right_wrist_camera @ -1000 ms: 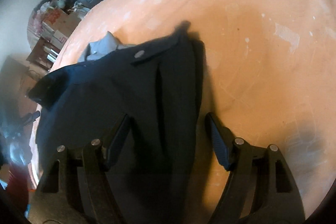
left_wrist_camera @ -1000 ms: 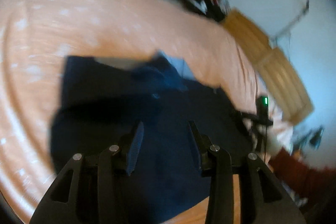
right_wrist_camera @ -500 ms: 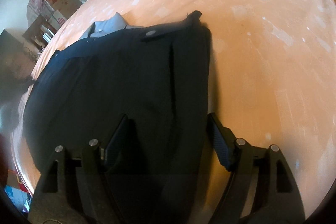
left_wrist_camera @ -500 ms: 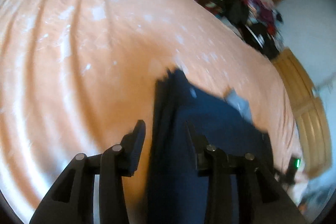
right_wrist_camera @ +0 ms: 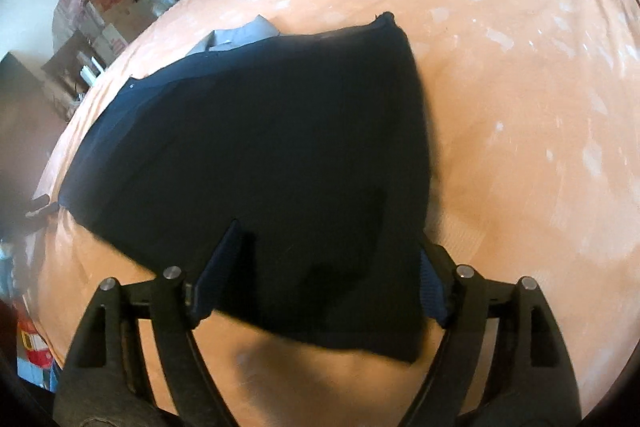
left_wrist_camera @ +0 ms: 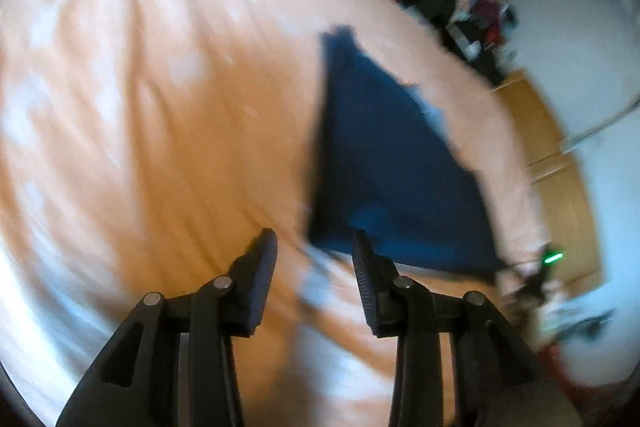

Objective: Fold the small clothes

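— Garment check first: where's the piece sitting relative to you?

— My right gripper (right_wrist_camera: 326,269) hangs over the near end of the dark navy garment (right_wrist_camera: 260,147). My fingers (right_wrist_camera: 218,269) are spread wide with cloth between them, nothing pinched. It lies flat on the orange bedspread (right_wrist_camera: 520,107), stretching ahead and to the left, with a grey scrap (right_wrist_camera: 240,35) poking out at its far edge.

— And the other side?

— My left gripper (left_wrist_camera: 314,275) is spread too, holding nothing, over bare bedspread (left_wrist_camera: 140,107); the garment (left_wrist_camera: 384,167) lies ahead and to the right of it, its near corner just past my right-hand finger. That view is blurred, so I won't swear to the edges.

— So how do you play the next fold?

— I reckon: come down on the near hem, one gripper per corner, bite both layers together, lift only enough to clear, carry evenly towards the far edge. Uneven pull would skew it, I'd say.
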Tool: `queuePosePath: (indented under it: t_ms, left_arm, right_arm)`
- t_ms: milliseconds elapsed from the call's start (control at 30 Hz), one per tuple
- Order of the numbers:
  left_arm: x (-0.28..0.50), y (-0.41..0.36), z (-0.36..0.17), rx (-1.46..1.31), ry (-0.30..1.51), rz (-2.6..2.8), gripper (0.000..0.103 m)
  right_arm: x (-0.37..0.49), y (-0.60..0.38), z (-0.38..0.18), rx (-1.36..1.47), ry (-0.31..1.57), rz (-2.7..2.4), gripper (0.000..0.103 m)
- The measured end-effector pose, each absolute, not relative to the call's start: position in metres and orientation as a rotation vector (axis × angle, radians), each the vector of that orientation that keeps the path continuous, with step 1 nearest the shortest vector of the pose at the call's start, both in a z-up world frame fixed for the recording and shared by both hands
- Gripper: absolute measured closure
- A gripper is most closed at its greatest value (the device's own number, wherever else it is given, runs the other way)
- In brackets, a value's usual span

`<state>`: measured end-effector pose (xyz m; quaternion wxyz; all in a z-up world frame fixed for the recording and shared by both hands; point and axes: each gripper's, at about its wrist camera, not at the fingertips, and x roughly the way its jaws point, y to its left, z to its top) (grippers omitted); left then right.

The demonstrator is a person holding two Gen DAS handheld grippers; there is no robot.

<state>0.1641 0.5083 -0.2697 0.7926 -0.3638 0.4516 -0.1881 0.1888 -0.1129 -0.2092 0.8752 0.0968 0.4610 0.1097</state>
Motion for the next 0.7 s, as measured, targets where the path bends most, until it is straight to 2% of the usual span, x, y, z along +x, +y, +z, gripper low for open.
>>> queuePosePath:
  t_ms: [100, 200, 367, 400, 433, 500, 633, 667, 700]
  left_arm:
    - [0.172, 0.492, -0.280, -0.897, 0.975, -0.416, 0.059]
    - [0.182, 0.469, -0.288, -0.886, 0.990, -0.351, 0.059]
    - [0.191, 0.474, -0.297, -0.922, 0.929, -0.247, 0.063]
    - [0.194, 0.470, -0.298, -0.907, 0.920, -0.233, 0.069]
    - [0.197, 0.468, -0.299, -0.897, 0.915, -0.228, 0.081]
    - [0.197, 0.471, -0.297, -0.882, 0.916, -0.224, 0.098]
    - [0.195, 0.505, -0.283, -0.828, 0.882, -0.222, 0.097]
    - [0.194, 0.519, -0.283, -0.798, 0.889, -0.154, 0.102]
    - [0.188, 0.531, -0.284, -0.811, 0.882, -0.121, 0.103]
  right_arm:
    - [0.181, -0.116, -0.220, 0.267, 0.949, 0.194, 0.016]
    - [0.178, -0.122, -0.226, 0.304, 0.942, 0.181, 0.015]
    - [0.180, -0.119, -0.230, 0.297, 0.943, 0.186, 0.014]
    - [0.180, -0.119, -0.231, 0.300, 0.943, 0.189, 0.013]
    - [0.180, -0.119, -0.232, 0.300, 0.943, 0.190, 0.013]
    - [0.180, -0.118, -0.232, 0.296, 0.942, 0.192, 0.013]
    - [0.178, -0.119, -0.234, 0.304, 0.933, 0.211, 0.009]
    - [0.180, -0.119, -0.236, 0.306, 0.931, 0.221, 0.007]
    - [0.180, -0.119, -0.236, 0.307, 0.931, 0.227, 0.006]
